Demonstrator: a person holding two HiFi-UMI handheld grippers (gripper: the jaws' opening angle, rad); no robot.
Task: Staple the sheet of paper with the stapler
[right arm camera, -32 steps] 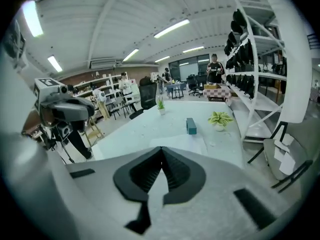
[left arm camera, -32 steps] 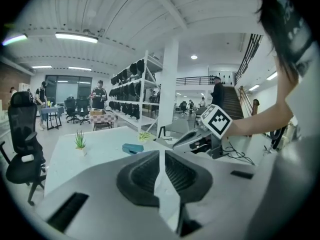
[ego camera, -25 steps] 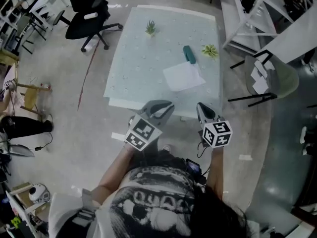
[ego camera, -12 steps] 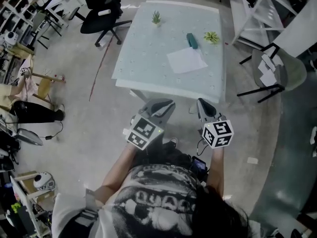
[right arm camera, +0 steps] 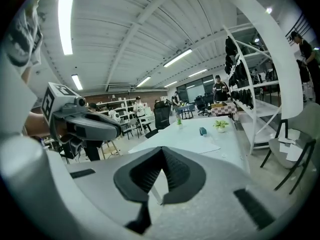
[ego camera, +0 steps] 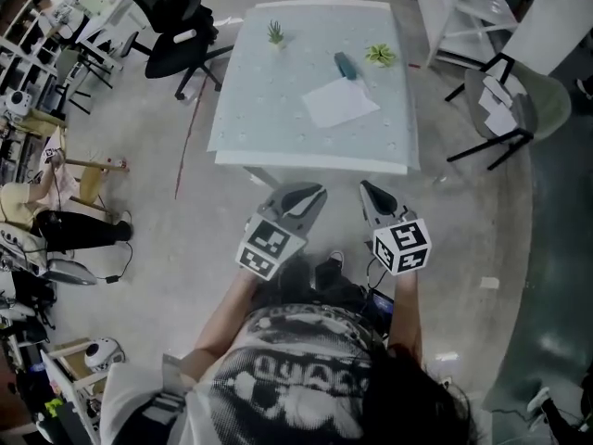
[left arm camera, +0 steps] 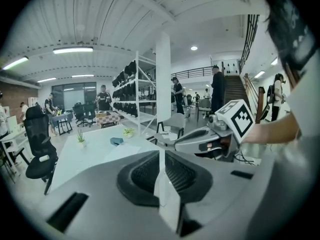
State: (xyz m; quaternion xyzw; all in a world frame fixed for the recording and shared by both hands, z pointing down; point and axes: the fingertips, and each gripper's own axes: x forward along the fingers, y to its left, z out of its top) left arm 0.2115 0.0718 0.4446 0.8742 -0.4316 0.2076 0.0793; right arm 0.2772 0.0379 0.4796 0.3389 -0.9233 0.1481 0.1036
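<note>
Left hand-held gripper [ego camera: 302, 196] and right hand-held gripper [ego camera: 370, 195]: jaws pressed together on both, nothing in them, held short of the pale rectangular worktop [ego camera: 250, 109]. The white sheet of paper [ego camera: 340, 103] lies flat on it, with the teal stapler [ego camera: 345, 64] just beside its far corner. Any staple is too small to see, so this fits pre-stapling or done. Spiky green potted plant [ego camera: 275, 32] and yellow-green potted plant [ego camera: 378, 55] sit at the far edge, clear of the sheet. Black office chair [ego camera: 171, 21] and grey chair [ego camera: 519, 109] flank the worktop. Only its near edge is in the way.
</note>
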